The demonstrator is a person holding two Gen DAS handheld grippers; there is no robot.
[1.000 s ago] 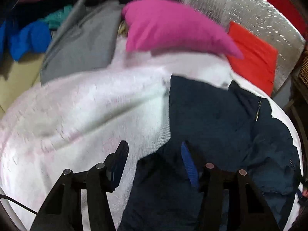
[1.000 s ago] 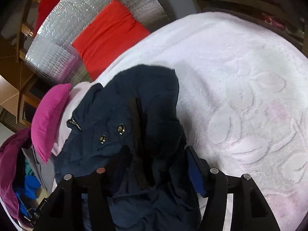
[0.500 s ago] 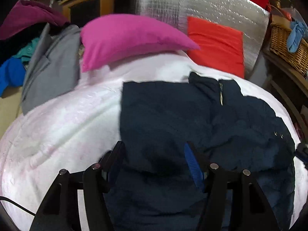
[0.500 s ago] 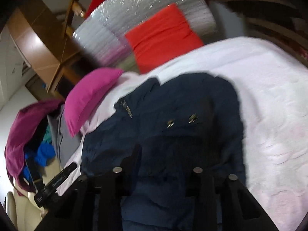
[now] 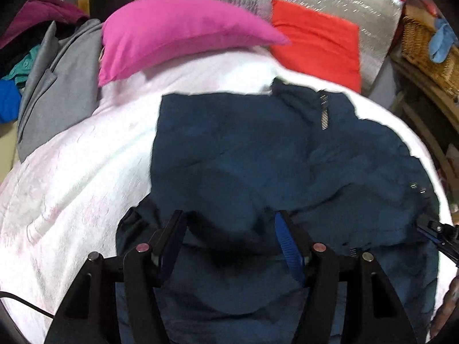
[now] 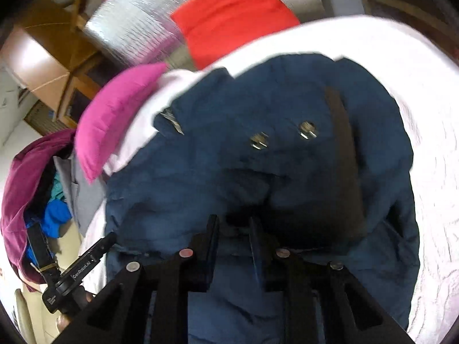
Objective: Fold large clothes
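Since a second ago both views are showing far more of the navy jacket (image 5: 258, 154), which is lying spread on the white quilt (image 5: 71, 177) below the pink pillow (image 5: 178, 34) and the red cushion (image 5: 318, 46). In the left view, the grey garment (image 5: 57, 86) and the clothes pile at the left edge are now sitting further aside, and a wicker basket (image 5: 421, 43) is now showing at the right, where it was not before. The left gripper (image 5: 229, 240) is standing released, its jaws having just been widening slightly; dark cloth is lying in the gap, but the blue pads are not pressing on it. In the right view, the right gripper (image 6: 232, 238) is nearly clenched, its jaws having just been closing from a wide spread. Jacket cloth is bunching between them, yet shadow and blur are making it impossible to tell whether the pads are pinching it.

The near hem of the jacket is being hidden under both grippers, and motion blur is softening its two metal snaps (image 6: 284, 134) and zipper. The clothes pile is being cut off by the frame edge. The left tool, seen from the right camera, is bearing small white lettering that seems to read "GenRobot.AI".
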